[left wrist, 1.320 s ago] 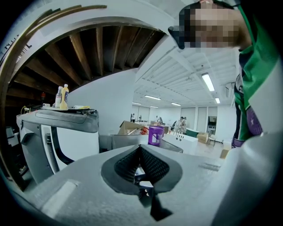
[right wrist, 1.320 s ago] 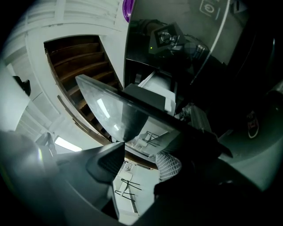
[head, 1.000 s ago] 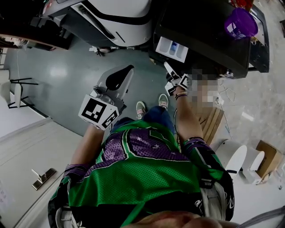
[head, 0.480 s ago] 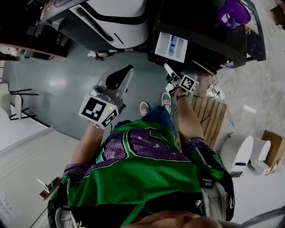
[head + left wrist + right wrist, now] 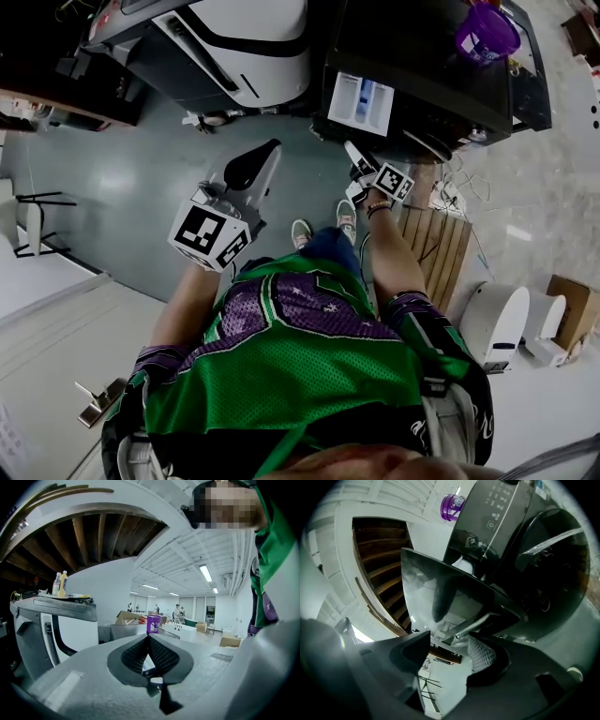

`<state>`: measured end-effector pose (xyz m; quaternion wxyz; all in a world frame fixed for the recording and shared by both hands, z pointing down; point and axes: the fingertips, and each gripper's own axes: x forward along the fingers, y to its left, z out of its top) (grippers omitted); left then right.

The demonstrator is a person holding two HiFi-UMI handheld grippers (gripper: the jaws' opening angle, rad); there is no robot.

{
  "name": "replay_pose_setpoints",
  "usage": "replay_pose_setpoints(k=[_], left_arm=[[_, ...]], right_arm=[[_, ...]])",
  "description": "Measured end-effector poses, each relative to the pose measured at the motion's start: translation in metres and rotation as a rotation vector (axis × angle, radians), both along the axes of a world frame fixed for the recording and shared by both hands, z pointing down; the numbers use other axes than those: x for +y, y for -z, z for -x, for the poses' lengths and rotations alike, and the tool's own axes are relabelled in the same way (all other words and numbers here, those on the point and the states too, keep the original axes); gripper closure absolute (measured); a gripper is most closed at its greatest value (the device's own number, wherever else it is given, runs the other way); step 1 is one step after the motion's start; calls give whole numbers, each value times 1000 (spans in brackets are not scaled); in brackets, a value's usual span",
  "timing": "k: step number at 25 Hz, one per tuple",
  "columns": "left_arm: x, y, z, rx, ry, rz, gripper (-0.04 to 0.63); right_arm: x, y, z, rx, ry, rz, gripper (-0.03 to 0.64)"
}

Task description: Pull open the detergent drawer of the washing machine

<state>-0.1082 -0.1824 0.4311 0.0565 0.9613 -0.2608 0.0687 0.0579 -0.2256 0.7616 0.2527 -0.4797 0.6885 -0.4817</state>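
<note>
— Could any writing be read?
— None. The washer panel [image 5: 497, 507] bore small white marks, too tiny to read. The label on the purple cup [image 5: 487, 33] was blurred.

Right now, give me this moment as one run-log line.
detergent drawer: pulled out of washing machine | right gripper: jaws just opened further, nothing between them, beside drawer | left gripper: jaws together, empty, held aside

Head view steeply down — purple cup [image 5: 487, 33] in all three
</note>
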Motion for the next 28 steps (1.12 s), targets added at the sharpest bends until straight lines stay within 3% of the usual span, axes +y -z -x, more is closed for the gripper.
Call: replay_pose_setpoints(k=[7,17,28], left_arm=[[-3,9,6,50,20,-15,578],[-26,25,2,99,21,-48,578],[-45,42,-19,138,30,-53,578]], right_arm=[[25,6,-7,73,5,40,379],[61,59,-60,218,-89,70,379],[57,142,-108,518,-92,50,380]])
